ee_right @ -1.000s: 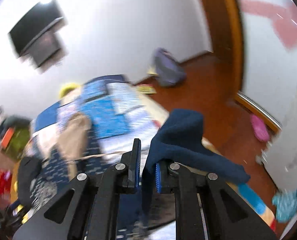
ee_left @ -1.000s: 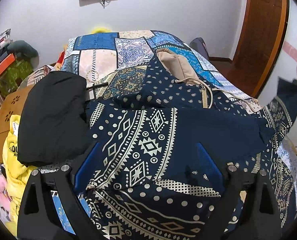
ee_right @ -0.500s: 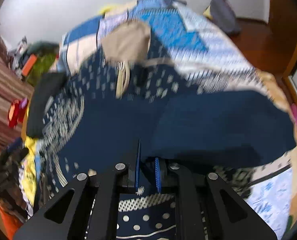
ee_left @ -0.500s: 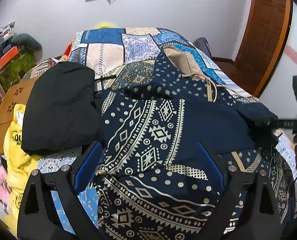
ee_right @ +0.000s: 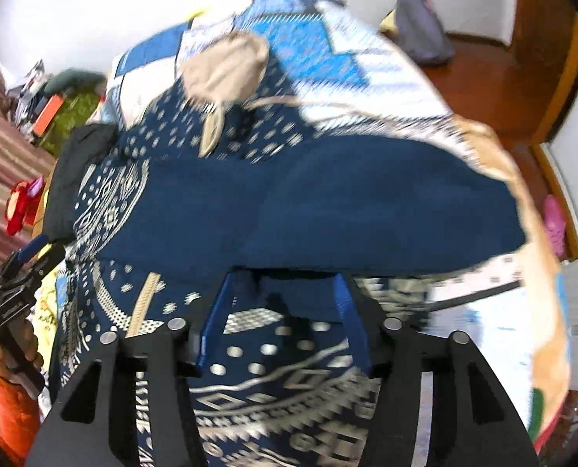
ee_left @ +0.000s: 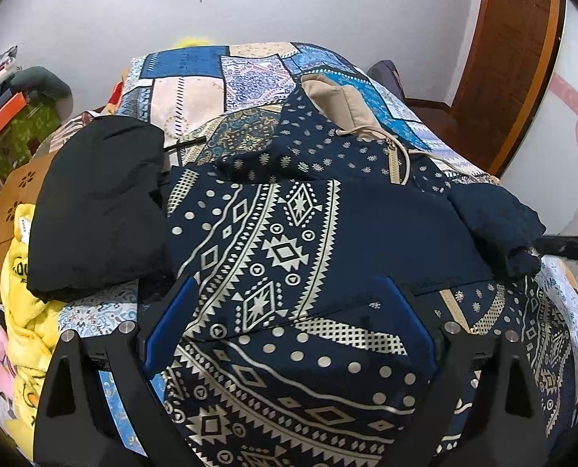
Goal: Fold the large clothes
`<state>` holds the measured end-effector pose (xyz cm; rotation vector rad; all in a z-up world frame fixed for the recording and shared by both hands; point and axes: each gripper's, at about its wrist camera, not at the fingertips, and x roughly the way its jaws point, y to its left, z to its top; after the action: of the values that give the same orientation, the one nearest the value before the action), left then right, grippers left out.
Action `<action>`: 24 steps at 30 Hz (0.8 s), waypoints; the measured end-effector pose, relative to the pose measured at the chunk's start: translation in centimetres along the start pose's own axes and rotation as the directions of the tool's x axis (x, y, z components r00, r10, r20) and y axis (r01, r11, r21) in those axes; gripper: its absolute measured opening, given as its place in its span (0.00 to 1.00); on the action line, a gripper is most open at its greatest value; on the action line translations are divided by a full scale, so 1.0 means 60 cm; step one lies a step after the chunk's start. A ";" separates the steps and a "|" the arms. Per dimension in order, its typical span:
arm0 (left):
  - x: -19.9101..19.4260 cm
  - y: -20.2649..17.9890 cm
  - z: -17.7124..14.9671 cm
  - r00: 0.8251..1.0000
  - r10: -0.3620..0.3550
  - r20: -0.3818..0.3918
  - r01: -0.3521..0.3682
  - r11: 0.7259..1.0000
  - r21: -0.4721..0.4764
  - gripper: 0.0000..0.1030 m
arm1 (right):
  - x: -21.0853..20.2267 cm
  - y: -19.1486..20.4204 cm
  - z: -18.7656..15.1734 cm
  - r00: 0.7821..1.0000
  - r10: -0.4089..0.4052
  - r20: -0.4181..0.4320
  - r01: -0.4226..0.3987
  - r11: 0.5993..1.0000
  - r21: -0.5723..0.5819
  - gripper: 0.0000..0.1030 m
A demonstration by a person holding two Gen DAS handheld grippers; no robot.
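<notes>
The hoodie (ee_left: pixel 289 241) sprawls on the bed (ee_left: pixel 188 78) under both grippers: soft, floppy, probably bulky. Right gripper (ee_right: pixel 277 303) is opening, sleeve (ee_right: pixel 366 210) just ahead, nothing pinched. Left gripper (ee_left: pixel 289 311) gapes wide, empty. Best grab: hem or sleeve edge.

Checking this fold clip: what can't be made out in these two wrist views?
- Right wrist view: motion blur smears the navy patterned hoodie and bedspread; fine print unreadable.
- Left wrist view: right hand-held gripper cut off by the edge; only a dark bar shows.
- Left wrist view: hoodie's near hem runs past the bottom edge.
- Yellow garment lettering hidden under black clothing.
</notes>
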<state>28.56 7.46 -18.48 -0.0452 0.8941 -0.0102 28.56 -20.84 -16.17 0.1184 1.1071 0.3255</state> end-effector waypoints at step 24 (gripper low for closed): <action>0.027 -0.023 0.006 0.999 0.012 -0.038 -0.011 1.000 0.025 0.92 | 0.074 -0.217 0.008 0.993 -0.039 0.108 -0.022 0.858 0.513 0.20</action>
<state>29.87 6.02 -19.48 -0.0173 0.9321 -0.0113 33.36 -31.76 -23.06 0.6024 1.0565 0.0040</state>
